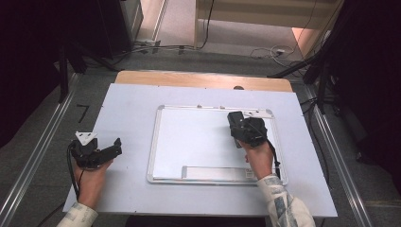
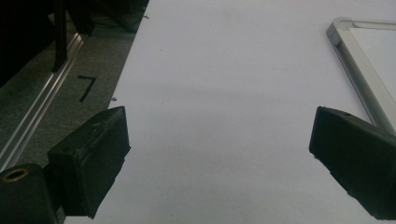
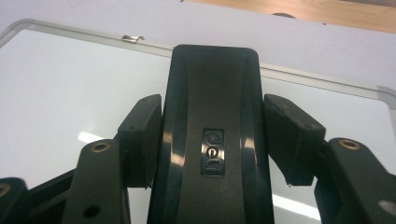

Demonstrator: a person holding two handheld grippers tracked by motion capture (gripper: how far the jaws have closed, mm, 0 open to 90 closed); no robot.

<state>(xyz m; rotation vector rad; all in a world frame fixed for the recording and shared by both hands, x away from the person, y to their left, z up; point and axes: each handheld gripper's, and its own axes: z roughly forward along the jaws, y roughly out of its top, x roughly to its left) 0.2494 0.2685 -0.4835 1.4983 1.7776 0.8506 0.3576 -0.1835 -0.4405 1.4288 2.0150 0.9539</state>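
Right now the right gripper (image 1: 238,124) sits over the upper right part of the white rectangular whiteboard with a silver metal frame (image 1: 189,142), and its jaws are clamped on a glossy black plastic block with a small embossed logo plate, most likely a board eraser (image 3: 212,135). From the right gripper view you get it close up: the black block stands lengthwise between the two jaws, a pad pressing on each long side, its rounded far end pointing toward the board's top rail. A small metal clip (image 3: 132,38) sits on that rail, off to the left of the block. Whether the block's underside touches the white face, I cannot tell from these angles.

Over on the other side, the left gripper (image 1: 111,150) is held low at the left edge of the pale lavender-white surface (image 1: 127,113), well apart from the board. Its jaws stand wide open with nothing between them; the left gripper view looks straight along bare sheet, with the board's silver corner (image 2: 337,25) at the upper right.

Along the board's bottom edge lies a flat silver tray strip (image 1: 213,172), just left of the person's right hand (image 1: 259,158). Beyond the sheet, a light wooden tabletop edge (image 1: 203,79) shows, and grey carpet floor (image 1: 47,127) with a black mark lies to the left.
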